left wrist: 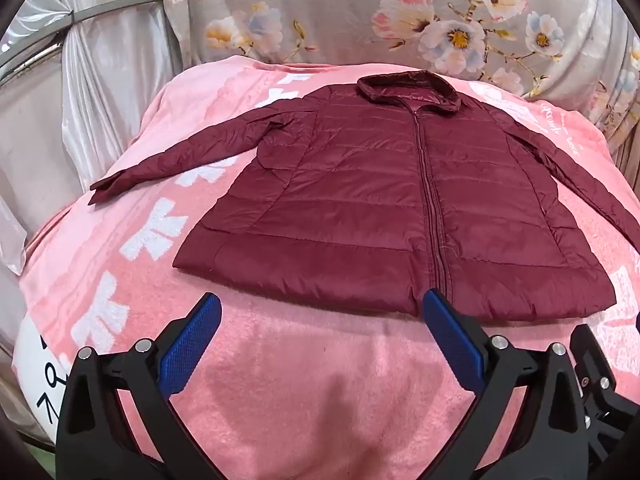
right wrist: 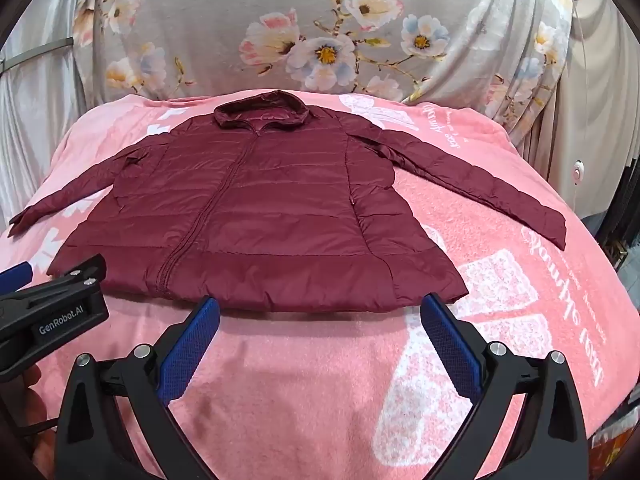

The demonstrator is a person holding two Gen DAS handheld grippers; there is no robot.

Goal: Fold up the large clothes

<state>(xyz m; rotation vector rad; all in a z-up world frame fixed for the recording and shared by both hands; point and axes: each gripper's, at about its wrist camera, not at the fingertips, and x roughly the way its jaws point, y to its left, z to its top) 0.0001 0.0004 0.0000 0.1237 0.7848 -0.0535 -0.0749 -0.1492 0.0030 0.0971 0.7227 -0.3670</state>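
Left wrist view: the left tool hangs just above a pink blanket, its two blue-padded fingers spread wide with nothing between them. Ahead of it a dark red quilted jacket lies flat and front side up on the blanket, zipper closed down the middle, collar at the far end and the bottom hem nearest the tool. The tip of the tool's right-hand finger stands just at the hem beside the zipper's end; whether it touches the cloth cannot be told. One sleeve stretches out to the left and down across the blanket's white pattern; the other runs off toward the right edge. Behind the blanket hangs a grey floral cloth, and pale satin drapery stands at the far left.

In the right wrist view, the right tool is likewise spread apart and holds nothing, its fingertips just short of the jacket's hem. The jacket's right-hand sleeve lies straight out toward the blanket's edge, clear of the body. The left tool shows at the left border of this view, near the jacket's lower left corner.
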